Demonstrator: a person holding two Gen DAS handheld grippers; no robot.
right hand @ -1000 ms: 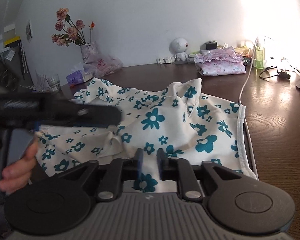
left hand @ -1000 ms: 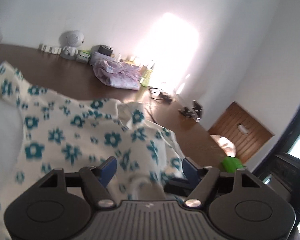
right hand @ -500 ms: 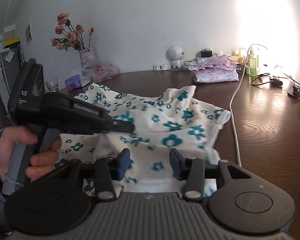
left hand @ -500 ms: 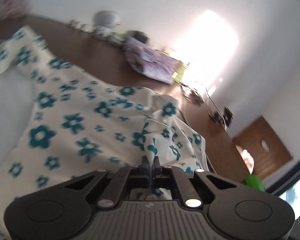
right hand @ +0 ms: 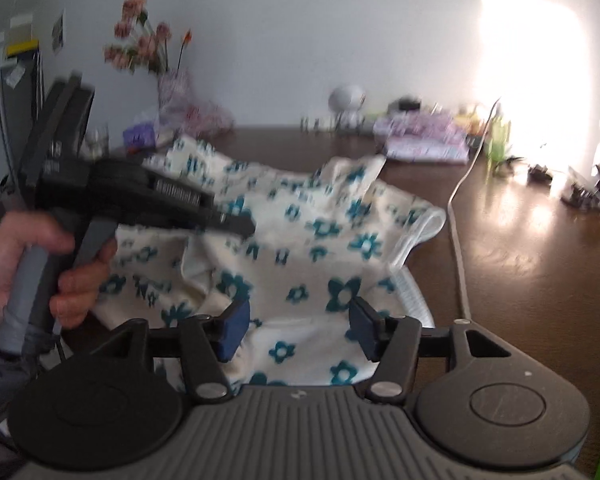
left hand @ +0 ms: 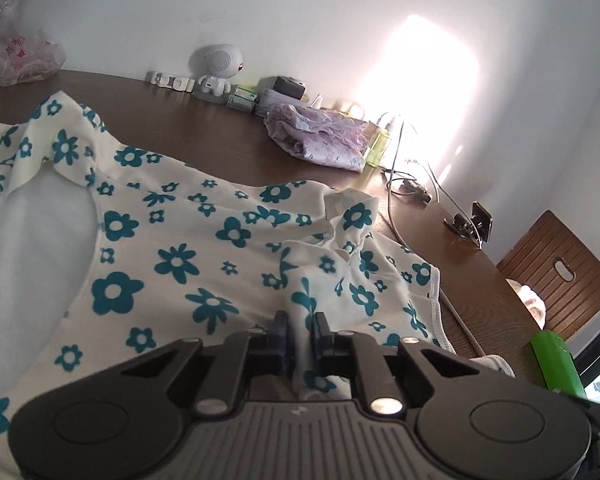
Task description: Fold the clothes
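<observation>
left wrist view: left hand-held gripper [left hand: 300,330] pinches a ridge of the floral garment [left hand: 188,248] (spread on the brown surface [left hand: 204,140]); right hand-held gripper [right hand: 296,326] gapes empty, cloth directly ahead.

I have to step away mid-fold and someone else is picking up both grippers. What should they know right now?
Left gripper: shut on a pinched fold of the floral garment.
Right gripper: open, fingers on either side of the cloth near its front edge, gripping nothing.
Garment: spread rumpled on the brown table, white inner side showing at the left in the left wrist view, white-trimmed hem toward the right near a white cable.
Done: one grip taken; no neat fold visible yet.
Left: probably grip with the right, pull the cloth flat, then fold. A pink garment sits at the back of the table.
</observation>
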